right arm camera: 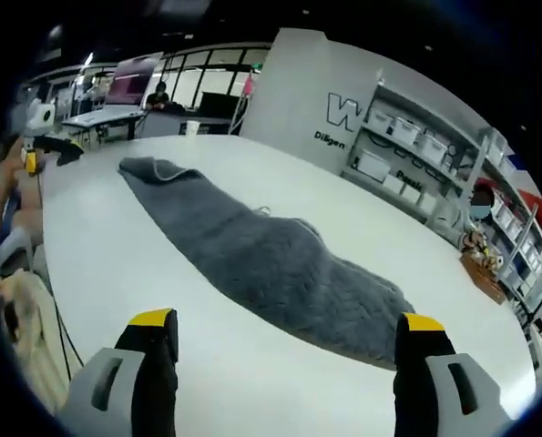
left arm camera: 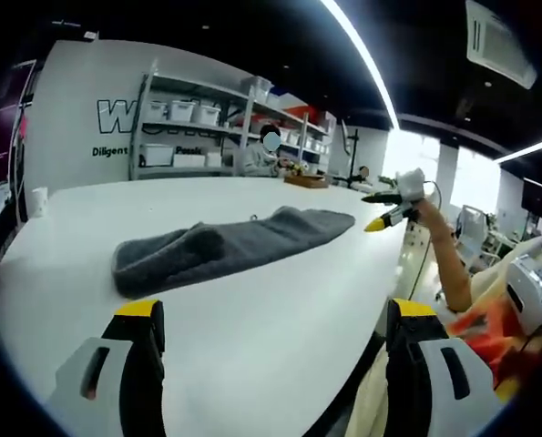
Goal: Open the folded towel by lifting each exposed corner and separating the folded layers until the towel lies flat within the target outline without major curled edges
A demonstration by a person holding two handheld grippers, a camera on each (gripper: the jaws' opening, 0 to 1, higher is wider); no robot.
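A long, dark grey terry towel lies bunched and folded lengthwise on the broad white table, stretched out as a narrow, rumpled strip rather than spread flat. In the left gripper view it runs from a thick, rolled end at the near left to a flatter end at the far right, close to the table's edge. In the right gripper view the same towel runs diagonally from a narrow curled tip at the upper left to a wide, heaped end at the lower right.

The left claw is spread wide, its two yellow-tipped black jaws rising from the bottom of its view, well short of the towel and touching nothing. The right claw is likewise spread apart, its jaws standing on either side of the towel's broad end (whether they hang above the table or rest on it cannot be told) and gripping nothing.

In the left gripper view the right claw shows at the far right, beyond the towel's end, held in a person's hand. Metal storage shelves with white bins stand against the back wall.
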